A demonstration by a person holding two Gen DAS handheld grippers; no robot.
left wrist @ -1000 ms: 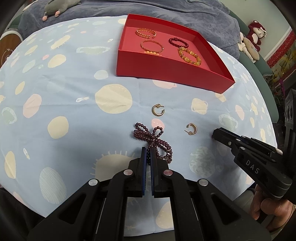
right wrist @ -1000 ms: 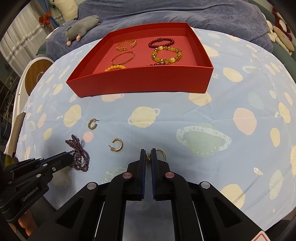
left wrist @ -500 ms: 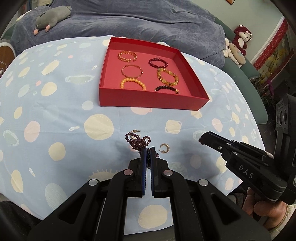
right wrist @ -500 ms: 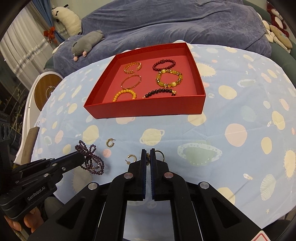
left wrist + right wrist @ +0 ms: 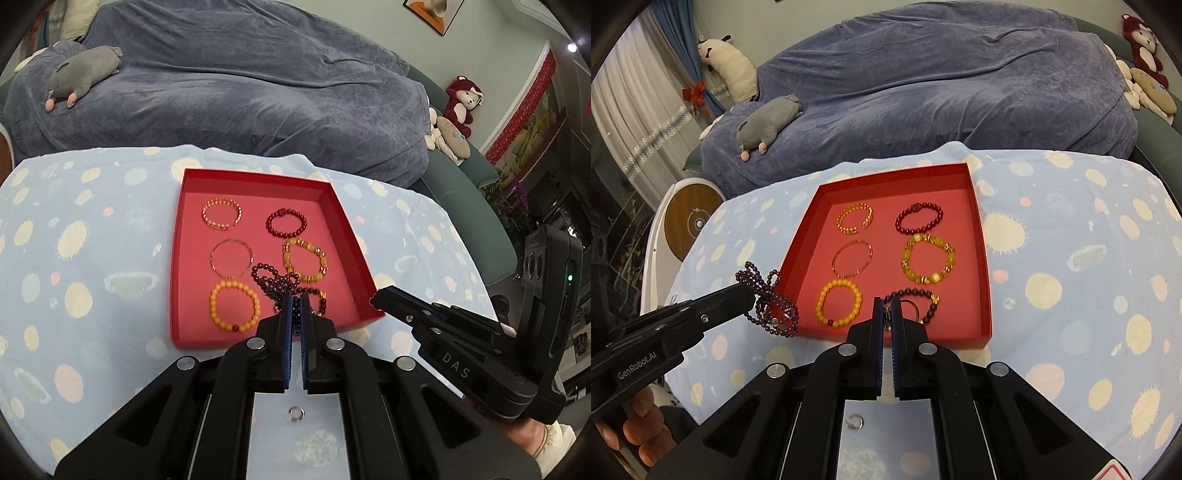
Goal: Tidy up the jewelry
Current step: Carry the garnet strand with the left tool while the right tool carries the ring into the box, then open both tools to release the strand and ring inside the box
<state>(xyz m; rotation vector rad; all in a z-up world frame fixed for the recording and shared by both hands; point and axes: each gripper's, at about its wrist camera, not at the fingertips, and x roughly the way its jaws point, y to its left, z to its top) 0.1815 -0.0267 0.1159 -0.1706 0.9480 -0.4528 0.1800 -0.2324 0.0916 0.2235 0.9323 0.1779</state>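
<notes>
My left gripper (image 5: 294, 297) is shut on a dark purple bead necklace (image 5: 275, 280), which hangs off the cloth in loops. In the right wrist view the necklace (image 5: 772, 306) dangles beside the left wall of the red tray (image 5: 984, 280), still pinched by the left gripper (image 5: 751, 293). My right gripper (image 5: 885, 301) is shut on a small gold piece with a thin ring (image 5: 913, 310), over the tray's near edge. The tray (image 5: 176, 295) holds several bracelets in gold, yellow and dark red. The right gripper (image 5: 373, 300) also shows near the tray's near right corner.
One gold hoop earring (image 5: 295, 413) lies on the blue spotted tablecloth (image 5: 74, 295), under the gripper; a hoop earring (image 5: 855, 421) also shows in the right wrist view. A blue-covered sofa (image 5: 942, 92) with plush toys stands behind the table. Fingers (image 5: 639, 432) hold the left tool.
Both grippers have risen and moved toward the red tray, each still shut. The purple necklace has left the cloth, and so has the gold piece. The earrings stayed on the cloth.
</notes>
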